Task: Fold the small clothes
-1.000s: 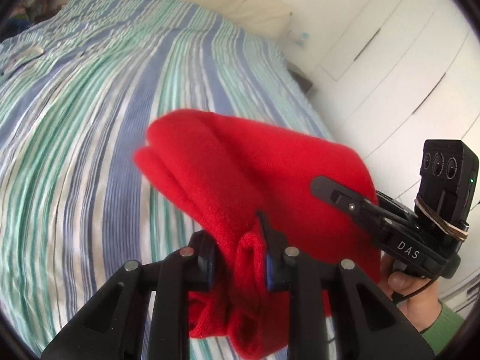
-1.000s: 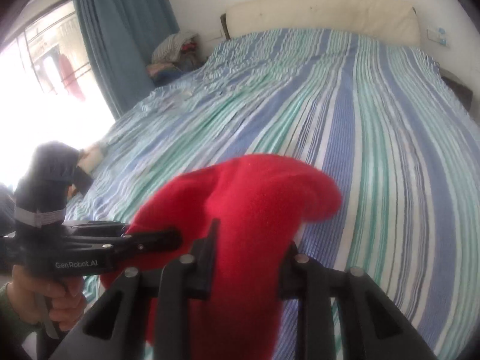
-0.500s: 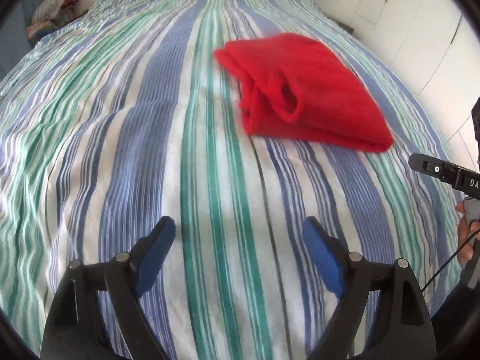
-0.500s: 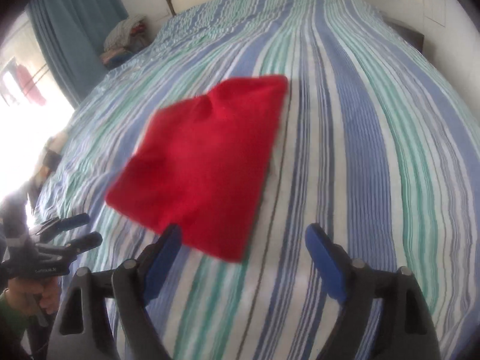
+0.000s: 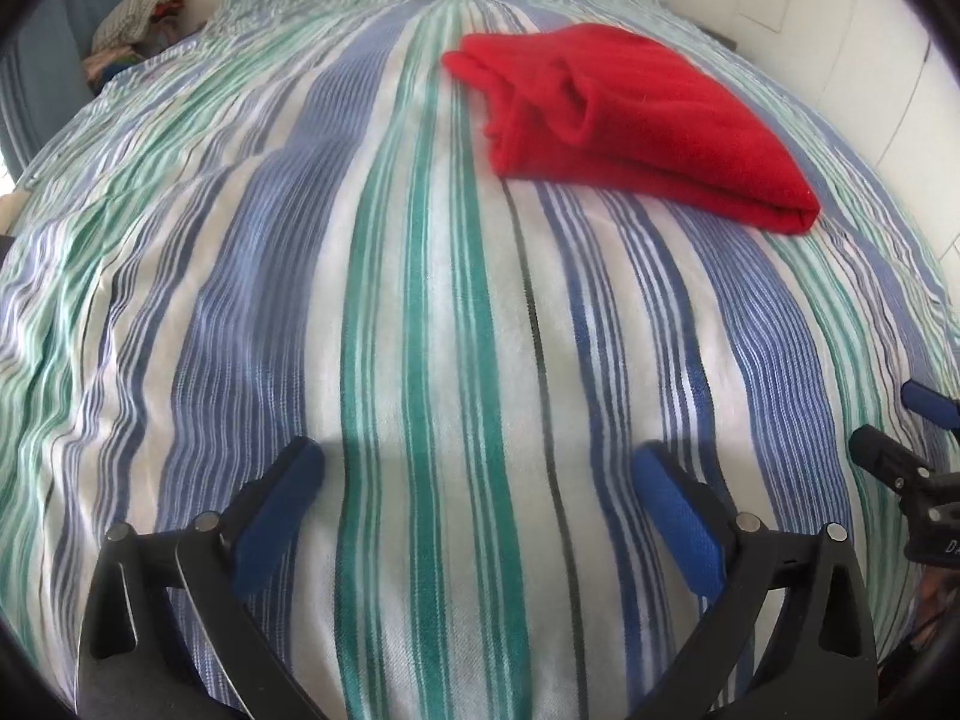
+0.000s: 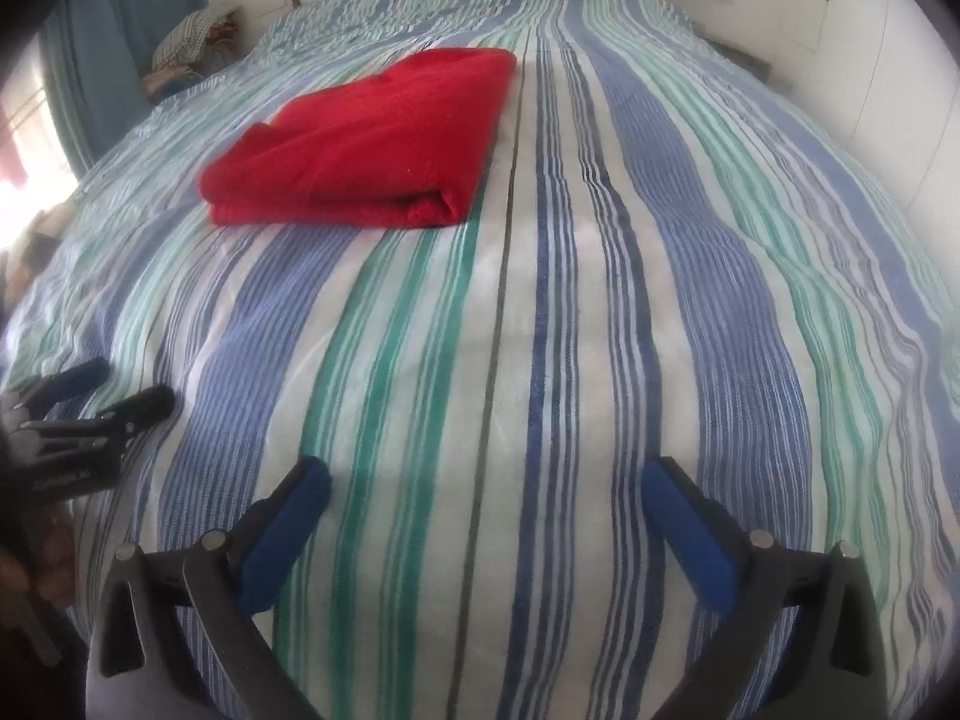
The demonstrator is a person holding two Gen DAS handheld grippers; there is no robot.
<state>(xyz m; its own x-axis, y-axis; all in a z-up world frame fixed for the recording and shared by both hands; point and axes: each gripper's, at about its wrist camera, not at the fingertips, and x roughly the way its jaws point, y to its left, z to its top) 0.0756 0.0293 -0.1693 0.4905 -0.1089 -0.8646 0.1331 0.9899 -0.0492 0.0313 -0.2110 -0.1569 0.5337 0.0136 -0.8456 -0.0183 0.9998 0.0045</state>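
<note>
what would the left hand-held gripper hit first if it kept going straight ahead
Probably the striped bedspread. The open left hand-held gripper points over bare cover; the red folded garment lies farther off, to the right.

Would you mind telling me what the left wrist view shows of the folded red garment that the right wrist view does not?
Only the left wrist view shows the folded red fleece garment's bunched, open layered end. Only the right wrist view shows its smooth top and neat folded edge. Both share the blue-and-green striped bedspread, the garment lying flat and untouched, the left gripper and right gripper, both open and empty.
</note>
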